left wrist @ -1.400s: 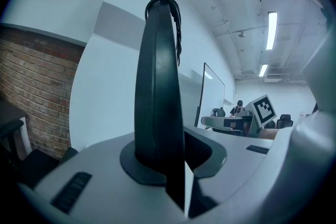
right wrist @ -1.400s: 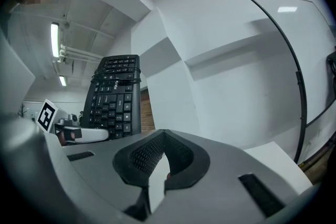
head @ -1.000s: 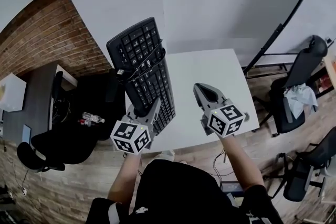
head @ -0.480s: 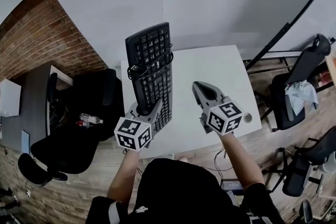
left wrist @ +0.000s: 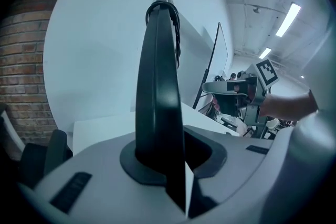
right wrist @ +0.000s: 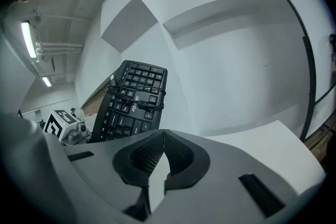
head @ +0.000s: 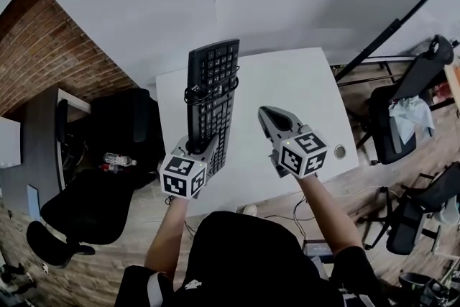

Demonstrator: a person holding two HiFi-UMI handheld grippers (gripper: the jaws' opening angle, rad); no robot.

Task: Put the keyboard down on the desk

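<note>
Keyboard held over the desk, not put down yet

The keyboard (head: 213, 101) is pinched at its near end by the left gripper (head: 203, 146), over the left side of the desk (head: 295, 83). The right gripper (head: 266, 113) is pressed together, empty. Next it probably needs to be laid flat and released.

Black keyboard (head: 215, 118), white desk (head: 287, 90), brown brick wall (head: 50, 54)

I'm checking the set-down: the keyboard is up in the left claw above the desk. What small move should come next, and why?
Probably lower the left claw, shut on the near end of the keyboard, until it lies flat on the desk. The keyboard hangs tilted above bare desktop, and the right claw beside it is shut and empty.
</note>
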